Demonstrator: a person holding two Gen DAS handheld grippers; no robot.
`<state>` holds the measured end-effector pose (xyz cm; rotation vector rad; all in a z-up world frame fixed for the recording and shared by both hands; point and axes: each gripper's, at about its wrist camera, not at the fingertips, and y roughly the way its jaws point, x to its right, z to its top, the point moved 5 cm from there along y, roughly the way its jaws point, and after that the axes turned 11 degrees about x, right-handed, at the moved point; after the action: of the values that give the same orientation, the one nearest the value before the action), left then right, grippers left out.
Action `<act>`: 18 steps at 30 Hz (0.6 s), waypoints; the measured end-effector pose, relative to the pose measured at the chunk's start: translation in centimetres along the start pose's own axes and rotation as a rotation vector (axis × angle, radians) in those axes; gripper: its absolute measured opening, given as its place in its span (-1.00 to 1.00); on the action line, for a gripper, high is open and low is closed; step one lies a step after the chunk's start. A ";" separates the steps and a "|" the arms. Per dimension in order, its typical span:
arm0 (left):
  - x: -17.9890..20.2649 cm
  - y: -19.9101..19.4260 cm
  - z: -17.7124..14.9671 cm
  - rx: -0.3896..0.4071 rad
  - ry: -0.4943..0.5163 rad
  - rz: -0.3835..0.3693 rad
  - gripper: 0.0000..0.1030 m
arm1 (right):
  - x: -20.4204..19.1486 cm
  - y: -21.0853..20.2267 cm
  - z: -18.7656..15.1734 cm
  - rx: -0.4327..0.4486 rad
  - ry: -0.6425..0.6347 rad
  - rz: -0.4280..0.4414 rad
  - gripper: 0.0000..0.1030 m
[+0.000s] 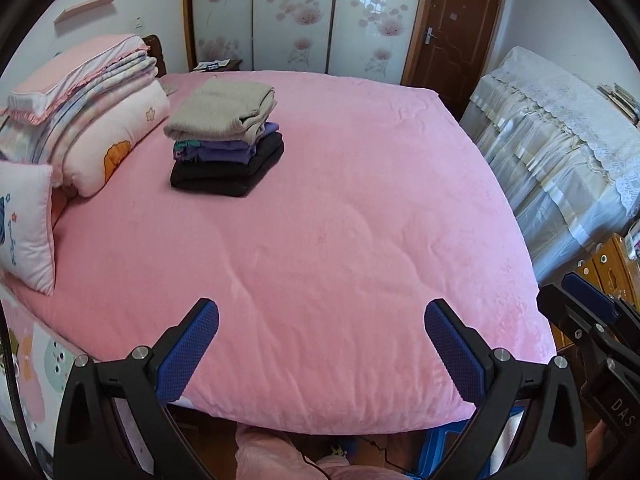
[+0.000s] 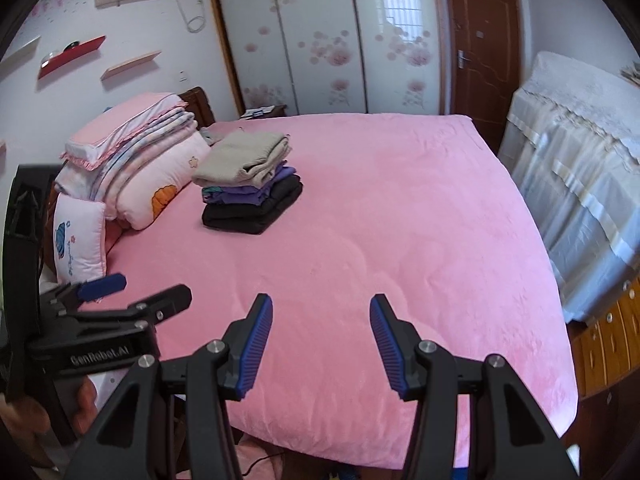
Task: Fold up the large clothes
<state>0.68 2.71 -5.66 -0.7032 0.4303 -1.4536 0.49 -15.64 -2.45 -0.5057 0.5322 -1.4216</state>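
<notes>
A stack of folded clothes (image 1: 226,140) (image 2: 248,184) lies on the far left part of the pink bed (image 1: 340,240) (image 2: 360,240): a beige garment on top, purple ones under it, black at the bottom. My left gripper (image 1: 322,320) hangs open over the bed's near edge, nothing between its blue pads. My right gripper (image 2: 321,312) is open too, also empty, above the near edge. Each gripper shows in the other's view: the right gripper (image 1: 576,296) at the right edge, the left gripper (image 2: 138,288) at the left.
Folded quilts and pillows (image 1: 80,120) (image 2: 132,160) are piled at the head of the bed, left. A covered piece of furniture (image 1: 560,140) (image 2: 580,180) stands along the right side. A wooden drawer unit (image 2: 608,340) sits near right. Wardrobe (image 1: 296,16) and door (image 1: 452,28) are behind.
</notes>
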 end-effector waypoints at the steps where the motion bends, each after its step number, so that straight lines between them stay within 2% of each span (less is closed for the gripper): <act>1: -0.1 0.1 0.1 0.007 -0.003 0.005 0.99 | 0.3 0.0 0.0 0.000 0.010 -0.008 -0.01; 5: 0.2 -0.6 0.3 0.048 -0.021 0.016 0.99 | 0.5 0.2 -0.2 -0.010 0.021 -0.029 -0.01; 18: 2.0 0.0 0.0 0.014 0.040 -0.007 0.98 | 0.9 1.5 -1.6 -0.081 0.047 -0.025 -0.01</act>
<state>0.88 0.74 -5.42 -0.6657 0.4488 -1.4781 0.71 -16.39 -4.71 -0.5460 0.6246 -1.4432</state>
